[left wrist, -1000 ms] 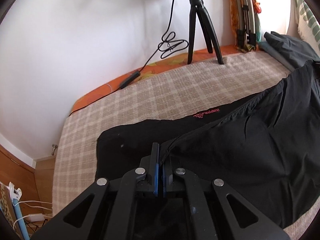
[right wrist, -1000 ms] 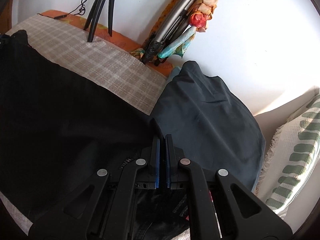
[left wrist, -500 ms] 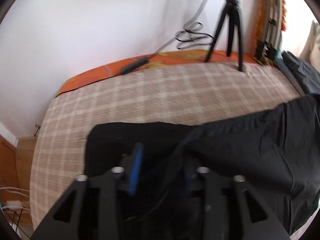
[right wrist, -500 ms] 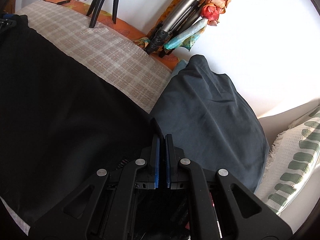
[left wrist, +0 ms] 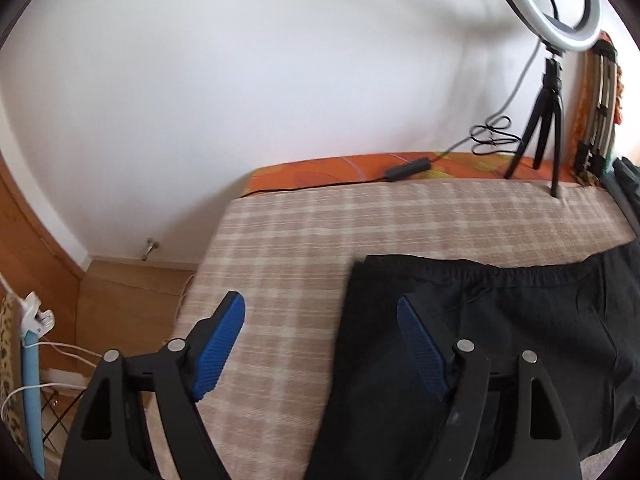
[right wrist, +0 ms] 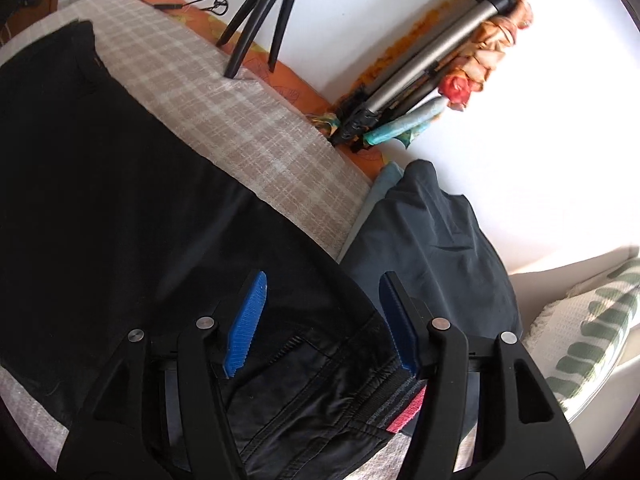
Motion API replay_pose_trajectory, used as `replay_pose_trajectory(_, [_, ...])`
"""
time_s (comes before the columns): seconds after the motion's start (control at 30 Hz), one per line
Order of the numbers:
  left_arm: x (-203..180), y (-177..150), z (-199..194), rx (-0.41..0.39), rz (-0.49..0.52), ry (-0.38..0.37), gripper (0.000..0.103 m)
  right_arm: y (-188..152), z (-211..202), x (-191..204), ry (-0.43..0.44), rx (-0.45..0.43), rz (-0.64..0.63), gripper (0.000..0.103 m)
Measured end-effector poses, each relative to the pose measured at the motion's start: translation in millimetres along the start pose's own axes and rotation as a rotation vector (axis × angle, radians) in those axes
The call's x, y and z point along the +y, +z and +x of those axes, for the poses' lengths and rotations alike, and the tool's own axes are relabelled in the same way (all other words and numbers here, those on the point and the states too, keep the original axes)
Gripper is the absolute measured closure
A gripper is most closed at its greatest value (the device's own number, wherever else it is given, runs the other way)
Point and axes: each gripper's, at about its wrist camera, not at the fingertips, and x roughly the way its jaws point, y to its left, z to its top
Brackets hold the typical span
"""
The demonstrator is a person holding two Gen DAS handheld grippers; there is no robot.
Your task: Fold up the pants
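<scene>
Black pants [left wrist: 500,320] lie flat on the checked bed cover [left wrist: 320,232], one end showing in the left wrist view. My left gripper [left wrist: 320,314] hovers over that end's left edge, jaws opening, with nothing pressed between its blue pads [left wrist: 222,340]. In the right wrist view the black pants [right wrist: 120,200] stretch to the upper left, and their waistband with a pink stripe [right wrist: 404,412] lies under my right gripper [right wrist: 322,294]. Its jaws are opening above the cloth and the blue pads [right wrist: 246,320] hold nothing.
A ring light on a black tripod [left wrist: 548,120] stands at the far bed edge with its cable [left wrist: 408,168]. A dark grey garment [right wrist: 432,248] lies right of the pants. Folded poles [right wrist: 420,80] lean on the wall. A green-patterned pillow [right wrist: 584,336] is at far right.
Both grippers were shut on the black cloth and have let it go and opened. The left one has swung left, so the bed's left edge and the floor now show.
</scene>
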Motion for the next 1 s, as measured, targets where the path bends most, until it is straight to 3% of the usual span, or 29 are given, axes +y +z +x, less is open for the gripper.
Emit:
replay_pose_trajectory(0.13, [16, -17, -13, 0.008, -0.021, -0.013, 0.026, 17, -11, 11, 0.038, -0.061, 0.010, 0.042])
replay_pose_trajectory(0.3, [-1, -49, -20, 0.044, 0.018, -0.069, 0.026, 57, -21, 42, 0.226, -0.149, -0.007, 0.042])
replay_pose_trajectory(0.43, [-16, -65, -17, 0.063, 0.024, -0.108, 0.026, 102, -16, 76, 0.427, -0.203, -0.003, 0.042])
replay_pose_trajectory(0.6, [-33, -73, -15, 0.075, 0.050, -0.127, 0.026, 154, 10, 126, 0.550, -0.198, -0.036, 0.042])
replay_pose_trajectory(0.83, [-41, -79, -10, 0.094, 0.063, -0.142, 0.026, 195, 36, 185, 0.680, -0.167, -0.096, 0.042])
replay_pose_trajectory(0.9, [-40, -79, -7, 0.102, 0.057, -0.146, 0.026, 198, 40, 196, 0.683, -0.157, -0.119, 0.052])
replay_pose_trajectory(0.97, [-37, -79, -7, 0.099, 0.048, -0.147, 0.026, 199, 40, 201, 0.684, -0.147, -0.122, 0.093])
replay_pose_trajectory(1.0, [-36, -79, -8, 0.097, 0.044, -0.149, 0.026, 199, 39, 203, 0.679, -0.142, -0.119, 0.093])
